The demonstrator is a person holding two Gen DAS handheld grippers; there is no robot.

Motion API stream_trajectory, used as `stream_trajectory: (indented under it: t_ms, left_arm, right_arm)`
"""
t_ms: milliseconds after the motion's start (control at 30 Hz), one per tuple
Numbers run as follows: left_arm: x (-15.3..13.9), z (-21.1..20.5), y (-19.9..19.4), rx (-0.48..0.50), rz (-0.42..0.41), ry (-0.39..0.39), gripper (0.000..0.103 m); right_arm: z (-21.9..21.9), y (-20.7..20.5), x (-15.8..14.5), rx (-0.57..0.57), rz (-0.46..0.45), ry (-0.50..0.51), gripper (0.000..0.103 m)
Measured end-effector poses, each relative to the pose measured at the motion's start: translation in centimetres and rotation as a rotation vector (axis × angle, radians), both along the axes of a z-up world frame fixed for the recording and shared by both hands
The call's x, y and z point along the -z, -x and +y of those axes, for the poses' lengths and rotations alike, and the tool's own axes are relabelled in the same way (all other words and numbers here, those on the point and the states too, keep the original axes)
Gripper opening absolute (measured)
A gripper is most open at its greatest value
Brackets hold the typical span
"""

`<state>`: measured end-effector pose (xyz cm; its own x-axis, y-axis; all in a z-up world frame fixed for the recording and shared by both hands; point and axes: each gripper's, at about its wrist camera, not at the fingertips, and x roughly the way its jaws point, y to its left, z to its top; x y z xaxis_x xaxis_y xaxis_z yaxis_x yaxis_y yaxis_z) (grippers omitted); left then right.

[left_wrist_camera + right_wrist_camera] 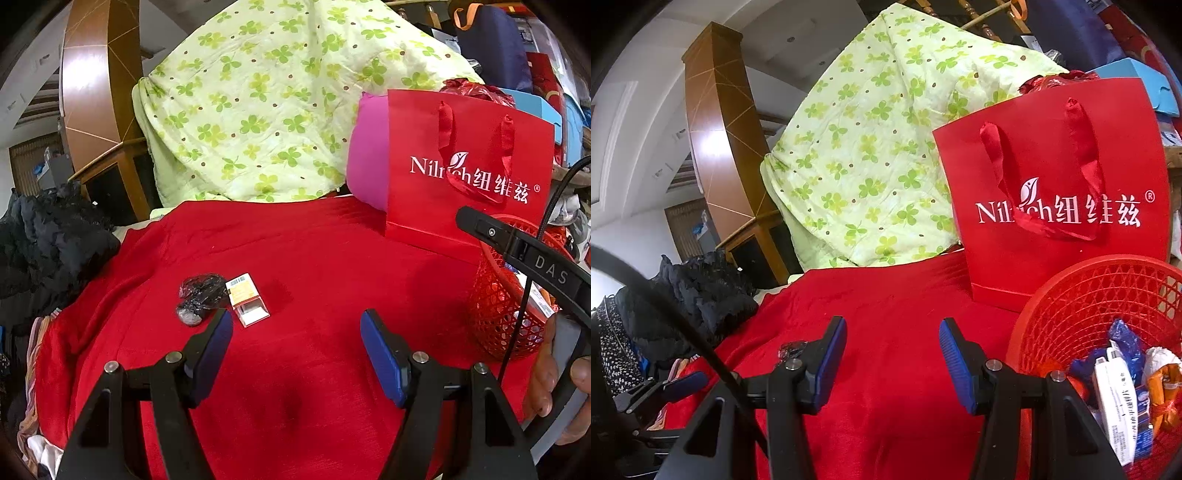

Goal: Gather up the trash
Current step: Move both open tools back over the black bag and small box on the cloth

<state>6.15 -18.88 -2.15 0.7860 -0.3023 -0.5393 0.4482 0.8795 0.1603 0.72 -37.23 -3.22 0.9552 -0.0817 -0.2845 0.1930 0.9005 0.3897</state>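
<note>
Trash mostly gathered, by the look of it: red mesh basket (1086, 314) on the right of the red blanket (314, 258), just in front of the red Nilrich gift bag (469, 166), already loaded with wrappers and a white carton (1115, 402). Two bits left out on the blanket, well apart from the basket: small orange-and-white box (247, 299), touching a crumpled black plastic wrapper (201, 295). Left gripper (295, 354) wide open, empty, hovering just short of that pair. Right gripper (892, 360) open too, holding nothing, beside the basket rim. Two pickups to go, probably.
</note>
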Motion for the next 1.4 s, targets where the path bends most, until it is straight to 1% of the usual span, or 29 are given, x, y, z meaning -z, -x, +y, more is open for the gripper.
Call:
stream_trajectory:
  t_ms: [733, 1233, 1400]
  left_arm:
    - [1.4, 2.9, -1.9, -0.059, 0.047, 0.029, 0.072]
    - [1.9, 4.4, -2.9, -0.089, 0.064, 0.042, 0.072]
    - [2.6, 5.6, -3.7, -0.107, 0.082, 0.048, 0.072]
  right_arm:
    - [2.7, -2.8, 0.8, -0.054, 0.05, 0.025, 0.057]
    - [4.2, -4.2, 1.5, -0.081, 0.077, 0.042, 0.057]
    - [5.1, -5.0, 1.9, -0.098, 0.097, 0.048, 0.057]
